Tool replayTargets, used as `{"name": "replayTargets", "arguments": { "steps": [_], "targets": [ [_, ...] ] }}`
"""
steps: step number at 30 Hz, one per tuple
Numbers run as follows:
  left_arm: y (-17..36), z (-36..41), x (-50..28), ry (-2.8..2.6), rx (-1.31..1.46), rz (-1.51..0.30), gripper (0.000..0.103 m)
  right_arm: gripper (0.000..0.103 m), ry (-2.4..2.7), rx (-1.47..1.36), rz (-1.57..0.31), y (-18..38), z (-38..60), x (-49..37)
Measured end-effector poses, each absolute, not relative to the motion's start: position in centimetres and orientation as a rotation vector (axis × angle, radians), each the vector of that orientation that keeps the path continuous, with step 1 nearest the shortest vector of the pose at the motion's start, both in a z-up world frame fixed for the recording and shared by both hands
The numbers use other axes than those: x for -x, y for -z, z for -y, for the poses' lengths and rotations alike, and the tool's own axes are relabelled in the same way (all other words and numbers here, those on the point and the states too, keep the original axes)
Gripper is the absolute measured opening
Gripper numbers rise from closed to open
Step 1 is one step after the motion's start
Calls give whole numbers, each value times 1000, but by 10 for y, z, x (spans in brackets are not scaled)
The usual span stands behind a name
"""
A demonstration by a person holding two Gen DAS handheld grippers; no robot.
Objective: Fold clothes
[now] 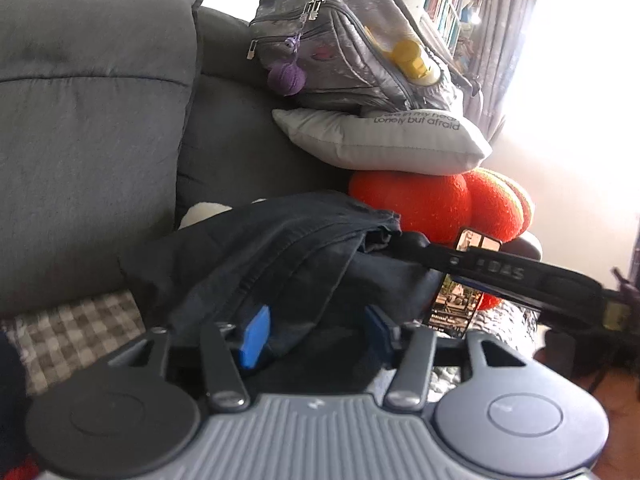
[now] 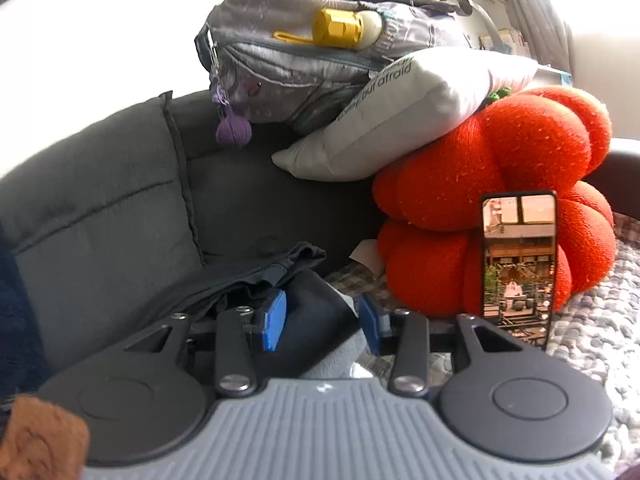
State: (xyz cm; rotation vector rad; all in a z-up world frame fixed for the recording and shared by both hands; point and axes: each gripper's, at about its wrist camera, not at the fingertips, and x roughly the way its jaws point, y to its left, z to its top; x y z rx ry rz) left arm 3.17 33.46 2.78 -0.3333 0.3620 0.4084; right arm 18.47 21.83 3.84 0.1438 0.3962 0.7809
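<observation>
Grey sofa (image 1: 92,128) fills the background; left of the orange cushion (image 2: 500,184) lies the dark garment (image 1: 280,248). Both left gripper (image 1: 316,332) and right gripper (image 2: 322,320) have fingers half open, cloth between, not pinched. Cloth may slip, and the phone (image 2: 518,264) could be knocked over.

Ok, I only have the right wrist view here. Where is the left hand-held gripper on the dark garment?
Observer: The left hand-held gripper is at the near edge of the dark garment. The cloth drapes over one blue pad, and the jaws are apart.
Operator: Does my right one show in that view?
Observer: Yes. One black finger of the right hand-held gripper comes in from the right edge. Its tip is at the garment's folded end, in front of the orange cushion.
Operator: Anything behind the garment?
Observer: Something white peeks out against the sofa back; I cannot tell what it is.
</observation>
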Motion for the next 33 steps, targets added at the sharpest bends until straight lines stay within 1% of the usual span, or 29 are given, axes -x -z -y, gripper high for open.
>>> {"name": "replayTargets", "arguments": {
  "steps": [4,6,8,10,11,13,15,17,19,20,25,27,28,29,33],
  "targets": [
    [-30,-320,-31,-471,355,-394,65,49,-783,-141,-436,-45,-200,-172],
    [-31,-312,-29,-499,376,-410,67,55,-781,-136,-452,-45,-190,-166],
    [-32,-305,-27,-518,396,-426,70,58,-777,-125,-467,-47,-181,-160],
    [-32,-298,-26,-540,402,-445,77,59,-773,-110,-485,-49,-173,-154],
    [-32,-294,-25,-553,400,-451,78,60,-772,-102,-493,-50,-170,-151],
    [-32,-288,-22,-578,406,-457,87,64,-768,-90,-506,-52,-163,-145],
    [-30,-283,-20,-616,426,-472,93,69,-765,-81,-523,-55,-157,-139],
    [-27,-279,-21,-669,451,-512,96,72,-761,-69,-543,-57,-153,-134],
    [-23,-273,-21,-721,465,-557,101,73,-756,-52,-557,-60,-149,-128],
    [-21,-271,-20,-740,470,-576,102,74,-752,-44,-564,-61,-148,-125],
    [-9,-265,-16,-800,502,-653,102,85,-733,10,-603,-61,-144,-112],
    [-4,-265,-14,-812,508,-677,102,95,-716,47,-618,-59,-144,-105],
    [-1,-266,-13,-819,508,-689,102,97,-710,60,-628,-57,-143,-102],
    [0,-267,-12,-825,523,-701,102,101,-709,65,-641,-55,-142,-99],
    [-8,-262,-11,-820,526,-676,102,103,-709,75,-708,-47,-139,-92]
  ]
}}
